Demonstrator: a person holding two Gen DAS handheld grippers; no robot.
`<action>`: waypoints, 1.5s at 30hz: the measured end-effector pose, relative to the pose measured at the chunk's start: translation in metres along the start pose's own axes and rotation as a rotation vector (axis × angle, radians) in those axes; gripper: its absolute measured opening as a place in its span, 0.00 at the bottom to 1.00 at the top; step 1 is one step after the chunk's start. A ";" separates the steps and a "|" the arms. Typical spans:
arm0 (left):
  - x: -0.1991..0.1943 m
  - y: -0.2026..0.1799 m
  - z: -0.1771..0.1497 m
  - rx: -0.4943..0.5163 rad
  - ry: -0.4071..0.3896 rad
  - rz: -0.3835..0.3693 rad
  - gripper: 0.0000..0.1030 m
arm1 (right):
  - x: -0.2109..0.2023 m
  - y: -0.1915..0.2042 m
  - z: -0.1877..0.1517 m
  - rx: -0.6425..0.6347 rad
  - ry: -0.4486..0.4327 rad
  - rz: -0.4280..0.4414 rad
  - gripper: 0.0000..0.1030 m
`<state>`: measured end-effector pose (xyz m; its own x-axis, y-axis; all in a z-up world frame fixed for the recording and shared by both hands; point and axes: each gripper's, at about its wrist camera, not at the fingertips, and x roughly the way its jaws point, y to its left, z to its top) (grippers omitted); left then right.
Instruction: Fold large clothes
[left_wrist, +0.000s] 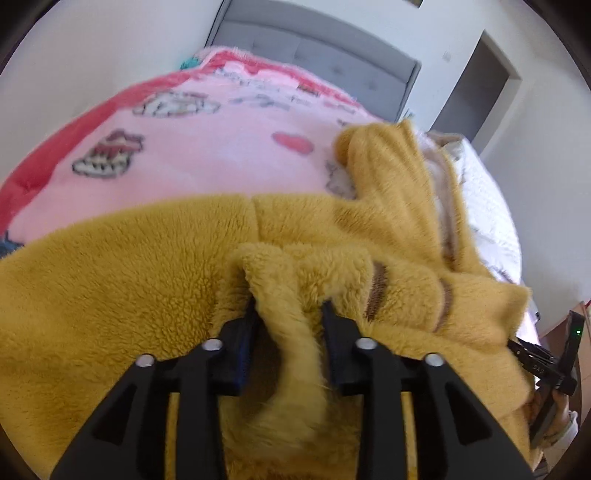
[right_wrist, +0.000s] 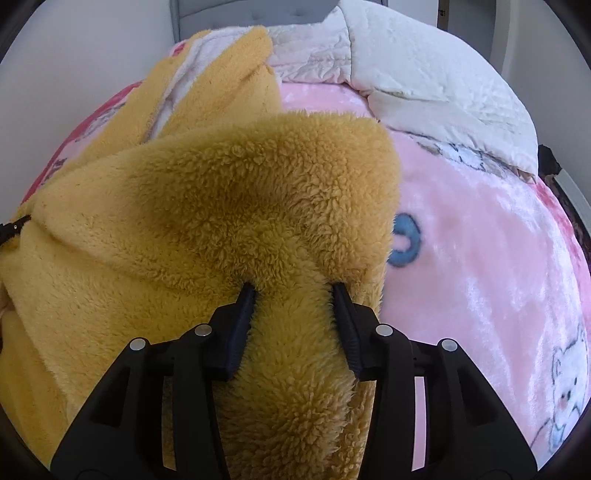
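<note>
A thick mustard-yellow fleece garment (left_wrist: 122, 295) lies bunched on a pink printed blanket (left_wrist: 207, 162) on a bed. It has brown stripes (left_wrist: 375, 295) near one edge and a cream lining. In the left wrist view, a loose fold of it hangs between the jaws of my left gripper (left_wrist: 290, 306). A dark gap shows beside the left finger, so the pads do not clamp it. In the right wrist view, my right gripper (right_wrist: 295, 291) pinches a fat fold of the same fleece (right_wrist: 229, 192), which humps up just ahead of the fingertips. The right gripper also shows at the left view's right edge (left_wrist: 543, 365).
A white quilted cover (right_wrist: 424, 74) is piled at the head of the bed, to the right of the garment. Behind it stands a grey padded headboard (left_wrist: 317, 48) against a white wall. A dark doorway (left_wrist: 476, 85) opens to the right. Bare pink blanket (right_wrist: 480, 266) stretches right of the fleece.
</note>
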<state>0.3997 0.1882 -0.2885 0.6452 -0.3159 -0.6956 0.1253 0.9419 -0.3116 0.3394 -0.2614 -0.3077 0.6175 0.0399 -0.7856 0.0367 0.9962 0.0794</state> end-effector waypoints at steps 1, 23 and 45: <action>-0.012 -0.005 0.001 0.031 -0.030 0.008 0.54 | -0.013 0.000 0.001 -0.003 -0.046 0.015 0.42; 0.037 -0.043 -0.029 0.040 0.138 0.057 0.48 | 0.072 -0.008 0.060 0.082 0.075 -0.057 0.17; -0.204 0.154 -0.108 -0.453 -0.296 0.339 0.95 | -0.128 0.088 -0.037 -0.084 -0.251 0.174 0.87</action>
<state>0.2060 0.3856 -0.2646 0.7818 0.0973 -0.6159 -0.4120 0.8220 -0.3932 0.2343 -0.1755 -0.2230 0.7837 0.2007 -0.5879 -0.1457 0.9794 0.1401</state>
